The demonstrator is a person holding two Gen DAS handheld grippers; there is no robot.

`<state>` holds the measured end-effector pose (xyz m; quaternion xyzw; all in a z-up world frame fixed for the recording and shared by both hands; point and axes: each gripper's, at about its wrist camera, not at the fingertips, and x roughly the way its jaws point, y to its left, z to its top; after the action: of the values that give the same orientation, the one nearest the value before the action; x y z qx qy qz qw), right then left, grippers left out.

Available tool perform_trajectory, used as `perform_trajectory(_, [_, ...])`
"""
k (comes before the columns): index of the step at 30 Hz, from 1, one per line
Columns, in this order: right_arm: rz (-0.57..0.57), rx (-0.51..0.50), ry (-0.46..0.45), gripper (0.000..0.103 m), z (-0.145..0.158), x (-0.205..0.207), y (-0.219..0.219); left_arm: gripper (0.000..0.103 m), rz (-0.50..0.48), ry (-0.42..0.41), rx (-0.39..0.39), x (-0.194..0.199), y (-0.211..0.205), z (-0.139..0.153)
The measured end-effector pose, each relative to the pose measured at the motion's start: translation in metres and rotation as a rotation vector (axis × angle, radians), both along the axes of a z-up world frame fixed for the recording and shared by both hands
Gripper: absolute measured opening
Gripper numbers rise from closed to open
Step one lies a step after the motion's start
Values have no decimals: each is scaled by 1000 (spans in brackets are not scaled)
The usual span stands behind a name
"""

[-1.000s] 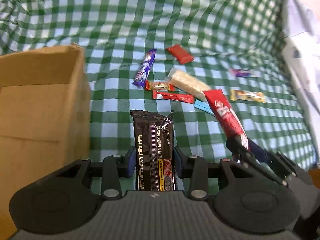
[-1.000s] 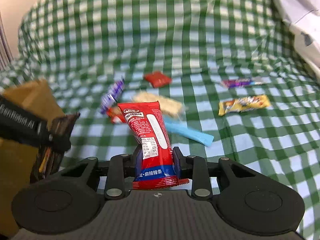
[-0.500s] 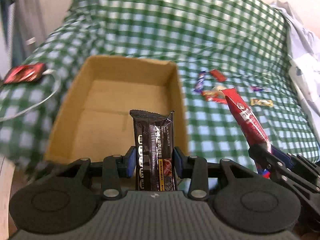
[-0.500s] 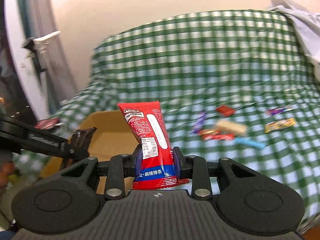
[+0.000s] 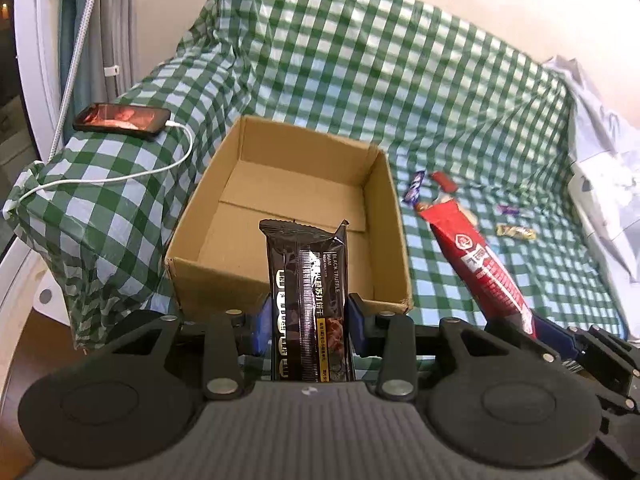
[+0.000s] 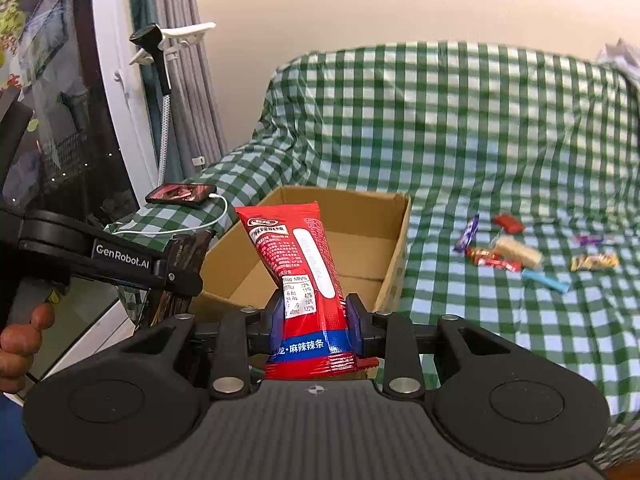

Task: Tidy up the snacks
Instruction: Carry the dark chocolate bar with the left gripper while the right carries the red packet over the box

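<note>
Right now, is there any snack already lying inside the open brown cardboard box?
No, the open brown cardboard box shows only its bare floor, with no snack lying inside.

Both grippers were matte black plastic. The left gripper (image 5: pixel 308 316) had blue pads (image 5: pixel 260 322), round silver screws (image 5: pixel 221 386) on its link arms, two big round discs and a ribbed grey deck. Right gripper (image 6: pixel 314 320) looked identical. White "GenRobot.AI" lettering (image 6: pixel 122 258) ran along the left one's side, at 9 o'clock in the right view. A blue sleeve (image 6: pixel 10 432) showed around 8 o'clock.
</note>
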<state>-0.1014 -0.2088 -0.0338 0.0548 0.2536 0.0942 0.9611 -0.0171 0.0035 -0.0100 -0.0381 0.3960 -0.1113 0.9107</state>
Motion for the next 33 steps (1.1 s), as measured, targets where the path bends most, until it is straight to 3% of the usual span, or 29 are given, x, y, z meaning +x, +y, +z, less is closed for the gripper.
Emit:
perform_trajectory(10, [-10, -33, -8, 33, 4, -15, 5, 43, 2, -27, -21, -11, 3, 9])
perform_trajectory(33, [11, -57, 52, 33, -4, 3, 13, 43, 9, 18, -34, -2, 5, -3])
